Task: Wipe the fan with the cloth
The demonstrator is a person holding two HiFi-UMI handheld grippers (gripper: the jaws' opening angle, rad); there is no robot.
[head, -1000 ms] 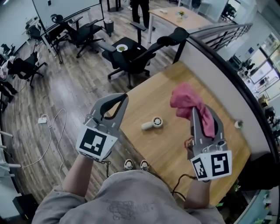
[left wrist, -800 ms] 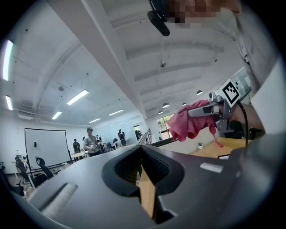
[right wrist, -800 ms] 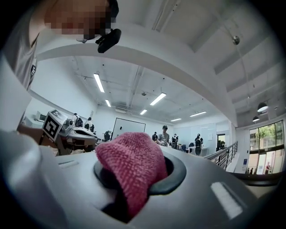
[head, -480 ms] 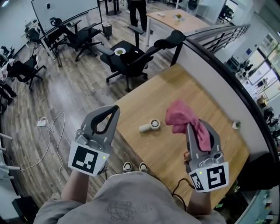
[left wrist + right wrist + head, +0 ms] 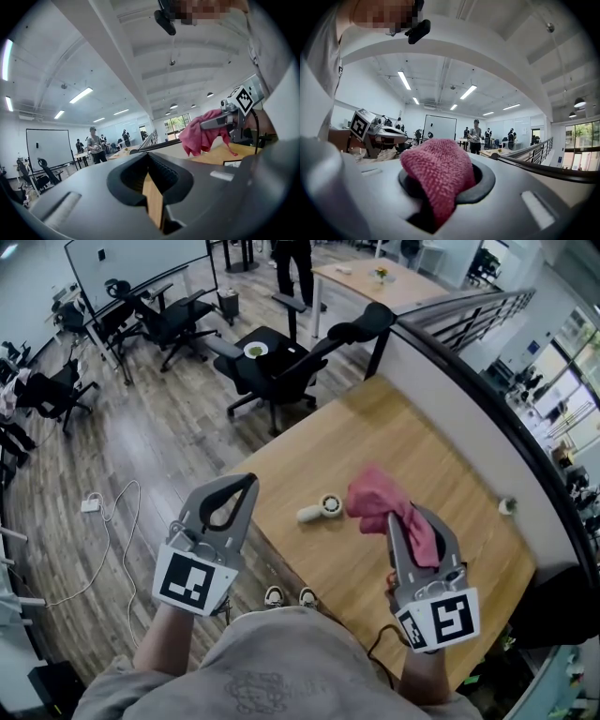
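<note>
A small white handheld fan (image 5: 322, 508) lies on the wooden table (image 5: 441, 446) near its left edge. My right gripper (image 5: 391, 518) is shut on a pink cloth (image 5: 373, 501), which bunches out past its tips just right of the fan, apart from it. In the right gripper view the cloth (image 5: 437, 177) fills the gap between the jaws. My left gripper (image 5: 247, 481) is shut with nothing in it and hovers off the table's left edge, over the floor. The left gripper view shows the cloth (image 5: 200, 136) hanging from the right gripper (image 5: 219, 121).
A black office chair (image 5: 281, 362) stands beyond the table's far end. A dark railing (image 5: 487, 390) borders the table's right side. A small pale object (image 5: 507, 505) sits near that edge. A white cable (image 5: 112, 512) trails on the wooden floor at left.
The right gripper has come down and left with the cloth, closer to the fan. The left gripper has sunk a little toward me. The fan has not moved.
</note>
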